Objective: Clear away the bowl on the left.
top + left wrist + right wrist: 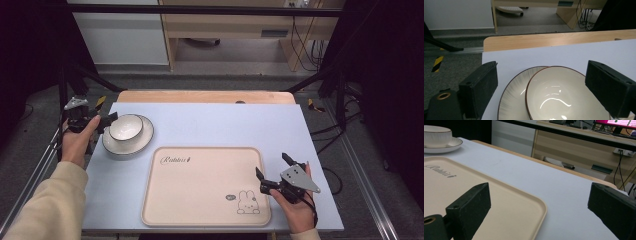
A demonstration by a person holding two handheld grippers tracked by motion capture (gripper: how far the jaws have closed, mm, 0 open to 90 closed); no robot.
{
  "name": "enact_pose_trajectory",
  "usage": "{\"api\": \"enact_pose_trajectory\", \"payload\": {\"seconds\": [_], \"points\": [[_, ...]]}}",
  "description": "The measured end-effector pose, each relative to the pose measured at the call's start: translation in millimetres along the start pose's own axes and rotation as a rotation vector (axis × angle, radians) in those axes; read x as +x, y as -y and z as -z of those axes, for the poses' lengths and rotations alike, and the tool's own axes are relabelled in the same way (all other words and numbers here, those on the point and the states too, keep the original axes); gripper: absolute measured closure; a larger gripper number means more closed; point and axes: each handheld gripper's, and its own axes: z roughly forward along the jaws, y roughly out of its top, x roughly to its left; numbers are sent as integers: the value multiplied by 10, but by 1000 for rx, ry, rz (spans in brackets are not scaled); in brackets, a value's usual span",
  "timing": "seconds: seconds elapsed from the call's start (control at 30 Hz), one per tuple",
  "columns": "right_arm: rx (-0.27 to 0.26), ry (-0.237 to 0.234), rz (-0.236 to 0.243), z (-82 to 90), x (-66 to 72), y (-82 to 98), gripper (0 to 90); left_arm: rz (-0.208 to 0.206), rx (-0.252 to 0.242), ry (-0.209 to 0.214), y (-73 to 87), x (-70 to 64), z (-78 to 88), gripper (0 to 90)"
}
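The left hand [77, 142] enters from the near left, its cream-sleeved forearm angled up along the table edge, and carries the left gripper [111, 121] level, pointed right at a white bowl [126, 127]. The bowl sits in a white saucer [142, 142] on the far left of the pale blue table cover [210, 120]. In the left gripper view the jaws stand wide apart, one on each side of the bowl [559, 95] and saucer [511, 100], with the pads clear of both rims; nothing is gripped. The right hand [295, 207] rests at the near right, palm toward the centre, holding the right gripper [272, 167] with its grey plate uppermost and its tips aimed to the far left. Its jaws are spread open and empty, one over the right edge of the beige tray [200, 185], the other over the cover just beside it. The tray [499, 195] lies near centre, well apart from the bowl [436, 135].
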Motion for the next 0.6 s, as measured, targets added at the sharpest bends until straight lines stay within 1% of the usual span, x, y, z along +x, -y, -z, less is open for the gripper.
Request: {"api": "enact_pose_trajectory", "payload": {"seconds": [0.07, 0.1, 0.13, 0.17, 0.27, 0.33, 0.37, 0.4, 0.47, 0.5, 0.57, 0.6], "points": [[-1, 1, -2, 9, -5, -1, 48, -3, 25, -7, 13, 6, -27, 120], [-3, 1, -6, 16, -5, 1, 48, -20, 47, -13, 32, 6, -60, 125], [-3, 1, -6, 16, -5, 1, 48, -20, 47, -13, 32, 6, -60, 133], [-1, -1, -5, 16, -5, 3, 49, -30, 61, -20, 41, 6, -74, 133], [2, -1, -6, 8, -5, 6, 52, -37, 86, -29, 61, -4, -110, 149], [10, -1, -14, 2, -8, 8, 52, -38, 92, -23, 73, -22, -131, 150], [12, -3, -20, 2, -11, 10, 51, -48, 101, -25, 80, -40, -148, 151], [13, -5, -28, 0, -12, 13, 51, -54, 111, -29, 84, -50, -157, 154], [12, -7, -27, -2, -19, 18, 51, -59, 132, -39, 96, -72, -192, 167], [13, -8, -29, -1, -20, 17, 51, -62, 151, -43, 110, -84, -229, 188], [14, -8, -30, -1, -19, 18, 52, -63, 159, -45, 121, -89, -252, 205], [17, -9, -35, -2, -16, 22, 52, -69, 177, -54, 135, -87, -273, 213]]}}
